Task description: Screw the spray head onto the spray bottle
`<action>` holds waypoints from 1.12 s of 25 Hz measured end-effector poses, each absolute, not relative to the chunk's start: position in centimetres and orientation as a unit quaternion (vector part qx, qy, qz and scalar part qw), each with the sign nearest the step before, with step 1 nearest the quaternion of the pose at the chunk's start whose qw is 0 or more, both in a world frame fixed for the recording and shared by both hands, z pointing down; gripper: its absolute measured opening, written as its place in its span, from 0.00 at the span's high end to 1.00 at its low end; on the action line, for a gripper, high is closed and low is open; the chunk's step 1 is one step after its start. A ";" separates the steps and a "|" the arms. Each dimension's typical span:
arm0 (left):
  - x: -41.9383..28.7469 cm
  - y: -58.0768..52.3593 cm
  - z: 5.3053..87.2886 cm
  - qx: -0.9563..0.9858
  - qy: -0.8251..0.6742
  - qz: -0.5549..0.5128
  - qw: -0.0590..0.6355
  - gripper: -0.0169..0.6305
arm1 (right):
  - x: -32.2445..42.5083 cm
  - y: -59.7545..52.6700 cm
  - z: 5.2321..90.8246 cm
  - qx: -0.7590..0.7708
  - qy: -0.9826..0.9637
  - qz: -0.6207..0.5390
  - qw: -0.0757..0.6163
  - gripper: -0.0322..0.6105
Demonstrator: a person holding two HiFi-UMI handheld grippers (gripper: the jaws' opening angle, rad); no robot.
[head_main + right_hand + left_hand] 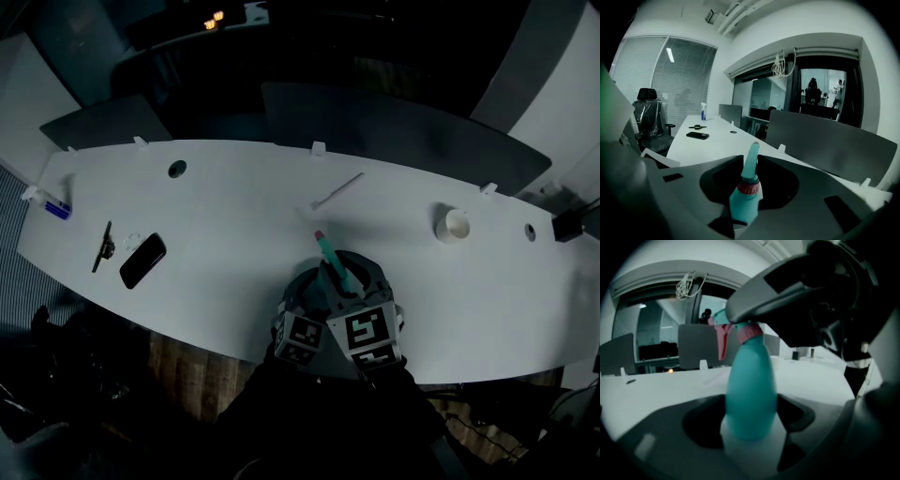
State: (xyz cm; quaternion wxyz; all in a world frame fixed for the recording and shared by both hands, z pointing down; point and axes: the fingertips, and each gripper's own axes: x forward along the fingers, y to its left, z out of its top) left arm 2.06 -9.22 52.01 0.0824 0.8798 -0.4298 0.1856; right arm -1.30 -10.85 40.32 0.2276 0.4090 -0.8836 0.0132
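Teal bottle (751, 380) pinched in left gripper (750, 422) jaws; right gripper (747, 190) jaws clamp head (751, 161). Screwing step, likely; next: twist head, bottle steady.

From my head view, most of the teal plastic spray bottle (335, 261) is hidden behind the left claw (313, 283) and right claw (354, 274). The thin dark object (103, 247) on the white worktop (234, 211) is too small for me to identify.

Left of the bottle (330, 254) the table (225, 220) lies bare out to the phone (142, 260). Right of it the table is bare to the tape roll (455, 225). A stick (339, 191) lies near, beyond it.
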 end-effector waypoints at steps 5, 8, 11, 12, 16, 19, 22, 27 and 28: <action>2.0 -9.2 52.1 0.881 -0.429 0.187 0.077 0.43 | -1.3 -10.4 39.1 0.396 -0.902 0.007 0.171 0.81; 2.0 -9.3 52.3 0.883 -0.427 0.184 0.073 0.43 | -0.5 -10.3 38.7 0.402 -0.908 0.019 0.118 0.81; 1.9 -9.3 52.1 0.882 -0.427 0.184 0.074 0.43 | 0.0 -10.0 39.1 0.401 -0.912 0.035 0.076 0.81; 1.9 -9.3 52.1 0.882 -0.427 0.182 0.076 0.43 | 0.0 -9.8 39.2 0.401 -0.913 0.032 0.066 0.81; 2.0 -9.4 52.1 0.884 -0.426 0.181 0.071 0.43 | 0.2 -9.9 39.4 0.411 -0.909 0.017 0.071 0.81; 2.0 -9.3 52.0 0.884 -0.424 0.184 0.072 0.43 | -0.2 -9.8 39.6 0.400 -0.910 -0.006 0.111 0.81; 2.0 -9.2 52.2 0.883 -0.423 0.188 0.077 0.43 | -0.7 -9.7 39.9 0.385 -0.910 -0.032 0.153 0.81; 2.1 -9.3 51.9 0.885 -0.426 0.169 0.079 0.43 | -0.5 -9.4 39.4 0.396 -0.911 -0.053 0.100 0.81; 2.1 -9.3 51.9 0.886 -0.425 0.165 0.080 0.43 | -0.4 -9.3 39.4 0.398 -0.911 -0.064 0.088 0.81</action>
